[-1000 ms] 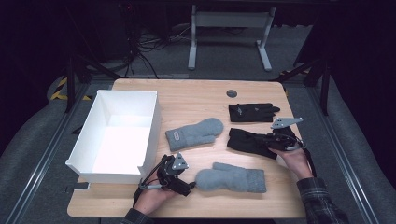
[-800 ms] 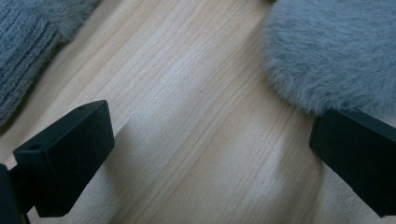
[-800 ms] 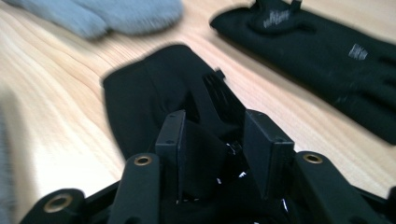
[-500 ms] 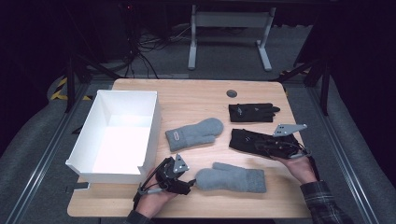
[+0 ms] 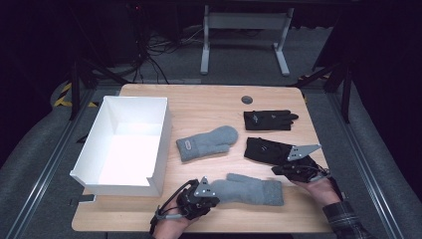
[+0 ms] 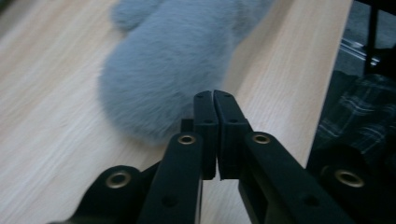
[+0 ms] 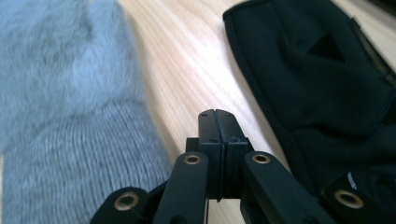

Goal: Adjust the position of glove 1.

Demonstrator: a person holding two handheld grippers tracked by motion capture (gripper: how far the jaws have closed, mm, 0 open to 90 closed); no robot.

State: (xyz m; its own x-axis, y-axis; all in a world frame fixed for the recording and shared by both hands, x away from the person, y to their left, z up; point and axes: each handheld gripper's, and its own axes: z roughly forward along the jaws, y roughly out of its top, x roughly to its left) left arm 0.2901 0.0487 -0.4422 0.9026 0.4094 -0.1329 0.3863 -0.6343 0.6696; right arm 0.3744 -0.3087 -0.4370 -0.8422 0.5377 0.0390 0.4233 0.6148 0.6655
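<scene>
Nowhere can any writing be read: the far grey mitten [image 5: 206,143] carries a small patch on its cuff and the far black glove [image 5: 268,120] a pale mark, but both are too small to make out. All of it lies on a light wooden table [image 5: 209,104] with rounded corners, which also bears a small dark round disc [image 5: 247,99] near its far edge. Around the table the room is dark, with grey flooring, a tangle of cables and the white legs of a stand beyond the far side. An open white box [image 5: 124,144] stands on the table's left part.

Near the front edge lies the near grey mitten [image 5: 251,188], its rounded tip toward the left gripper [image 5: 211,191]. In the left gripper view that gripper's jaws are pressed together with nothing between them, their tips right at the fluffy tip of the mitten [image 6: 173,60].

Further right, the right gripper [image 5: 282,170] sits at the near edge of the near black glove [image 5: 268,150]. In the right gripper view its jaws are likewise clenched on nothing, over bare wood between the mitten's ribbed cuff [image 7: 70,154] and the black glove [image 7: 327,84].
</scene>
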